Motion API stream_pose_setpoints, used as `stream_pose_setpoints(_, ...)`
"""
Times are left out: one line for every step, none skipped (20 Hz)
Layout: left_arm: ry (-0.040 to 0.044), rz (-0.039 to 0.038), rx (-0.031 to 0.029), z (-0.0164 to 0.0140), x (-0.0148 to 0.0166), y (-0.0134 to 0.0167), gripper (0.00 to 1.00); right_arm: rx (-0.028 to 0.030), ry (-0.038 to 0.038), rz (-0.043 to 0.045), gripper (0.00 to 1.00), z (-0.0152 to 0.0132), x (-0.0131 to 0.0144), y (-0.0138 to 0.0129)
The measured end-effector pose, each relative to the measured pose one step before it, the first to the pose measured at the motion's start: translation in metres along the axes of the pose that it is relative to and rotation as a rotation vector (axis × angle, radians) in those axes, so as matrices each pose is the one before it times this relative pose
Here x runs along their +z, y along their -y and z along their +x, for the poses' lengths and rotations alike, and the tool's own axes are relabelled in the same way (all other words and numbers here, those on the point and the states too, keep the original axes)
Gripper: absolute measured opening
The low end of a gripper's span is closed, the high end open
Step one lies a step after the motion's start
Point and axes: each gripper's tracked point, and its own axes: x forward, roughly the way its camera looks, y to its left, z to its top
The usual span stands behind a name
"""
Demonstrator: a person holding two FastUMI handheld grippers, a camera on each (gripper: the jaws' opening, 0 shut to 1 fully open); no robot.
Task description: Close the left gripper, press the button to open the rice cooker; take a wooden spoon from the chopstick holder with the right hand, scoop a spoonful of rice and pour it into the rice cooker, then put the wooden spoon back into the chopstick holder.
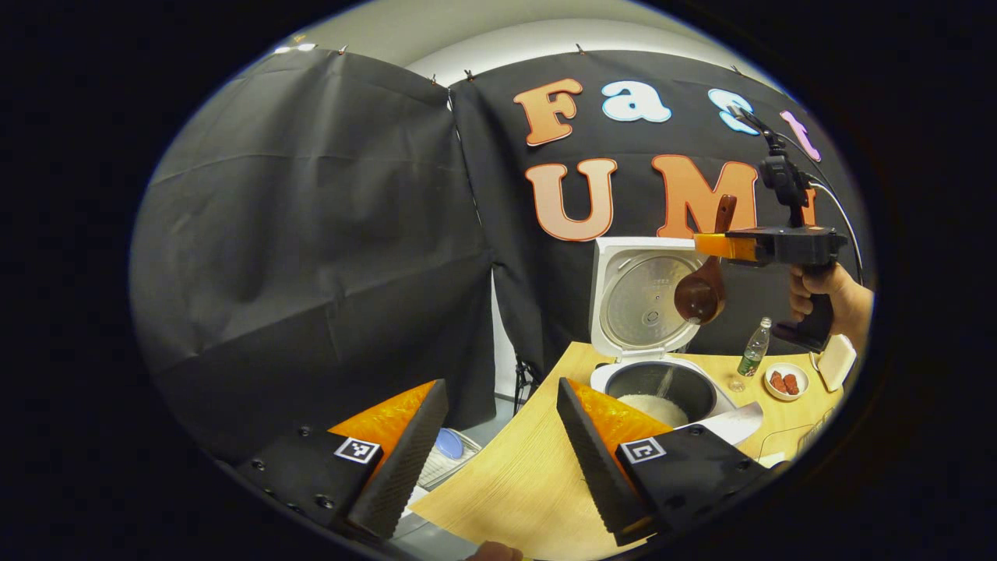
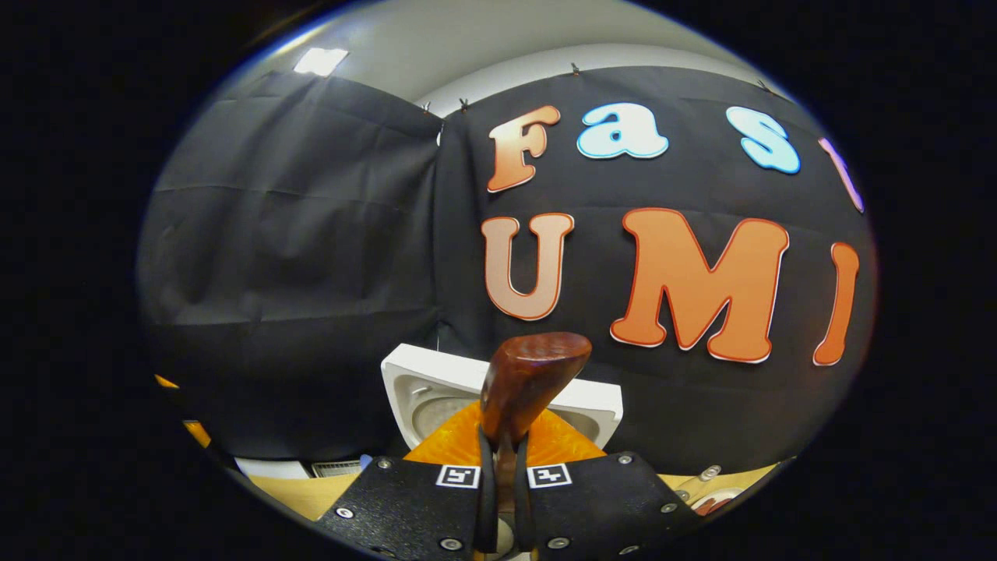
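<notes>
The glossy brown wooden spoon (image 1: 701, 292) hangs bowl-down at right of centre in the left gripper view, above the white rice cooker (image 1: 662, 374) with its lid raised and white rice (image 1: 654, 407) in the dark round pot. A thin stream, probably rice, falls from the bowl. The right gripper (image 2: 498, 475), level in a person's hand (image 1: 829, 296), is clamped on the spoon handle. The left gripper (image 1: 502, 460) hovers low in frame over the pale wooden table (image 1: 522, 483), fingers spread apart.
</notes>
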Motion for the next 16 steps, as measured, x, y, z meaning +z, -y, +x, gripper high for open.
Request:
stream_pose_setpoints(0.00006,0.00005,-0.00203,0.00012,0.00079,0.00134,0.96,0.00563,0.01338,-0.02385,0.08,-0.00205,0.00427,-0.00112)
stream_pose_setpoints(0.00113,0.00033,-0.00355,0.00069,-0.00027,0.005,0.96,0.00879,0.01326,-0.01076,0.08,-0.00448,0.00396,-0.00114)
stream_pose_setpoints(0.00223,0.00204,-0.00036,-0.00079,0.00032,0.00087,0.96,0.00802,0.00782,0.00471,0.08,-0.00181,0.00304,-0.00095)
stream_pose_setpoints(0.00174,0.00245,-0.0048,0.00007,0.00024,0.00226,0.96,0.0068,0.00215,0.01521,0.08,-0.00346,0.00182,-0.00018)
stream_pose_setpoints(0.00014,0.00302,-0.00026,0.00008,0.00126,0.00294,0.96,0.00529,0.00397,0.02022,0.08,-0.0023,0.00132,0.00156)
stream_pose_setpoints(0.00128,-0.00008,-0.00228,0.00018,-0.00031,0.00265,0.95,-0.00053,-0.003,0.02573,0.08,-0.00196,0.00026,0.00236)
stream_pose_setpoints(0.00163,-0.00103,-0.00066,-0.00112,0.00199,0.00215,0.96,-0.003,-0.00608,0.0335,0.08,-0.00287,-0.00017,0.00437)
stream_pose_setpoints(0.00011,-0.00161,-0.00224,-0.00041,0.00239,0.00345,0.96,-0.00262,-0.00873,0.04649,0.08,-0.00374,-0.00032,0.00508)
stream_pose_setpoints(0.0025,-0.0032,-0.00195,-0.00109,0.00136,0.00296,0.96,0.00018,-0.01432,0.05848,0.08,-0.0041,-0.00278,0.00536)
stream_pose_setpoints(-0.00216,-0.00435,-0.00398,-0.00078,-0.00025,0.003,0.96,0.00196,-0.01023,0.06934,0.08,-0.00386,0.00015,0.00593)
stream_pose_setpoints(-0.00131,-0.00476,-0.00577,-0.00143,-0.00009,0.00444,0.96,-0.00612,-0.01343,0.07608,0.08,-0.00877,-0.00139,0.0076)
stream_pose_setpoints(-0.00045,-0.00285,-0.00716,-0.00168,0.00037,0.00512,0.96,-0.00601,-0.00154,0.07497,0.08,-0.01064,-0.00065,0.00954)
stream_pose_setpoints(0.00003,0.00186,-0.00383,-0.00039,0.00111,0.00497,0.96,-0.01066,0.00218,0.0655,0.08,-0.01665,0.00236,0.01126)
stream_pose_setpoints(0.00198,0.00101,-0.00221,-0.00131,0.00096,0.00543,0.96,-0.01906,-0.00724,0.04186,0.08,-0.01362,0.00011,0.01399)
stream_pose_setpoints(-0.00099,-0.0005,-0.0066,-0.00292,0.00068,0.00708,0.95,-0.03012,-0.00689,0.02794,0.08,-0.01269,-0.002,0.0176)
stream_pose_setpoints(0.0017,-0.00304,-0.0084,-0.00152,0.00102,0.00657,0.96,-0.02968,-0.00373,0.0183,0.08,-0.01276,-0.0007,0.01777)
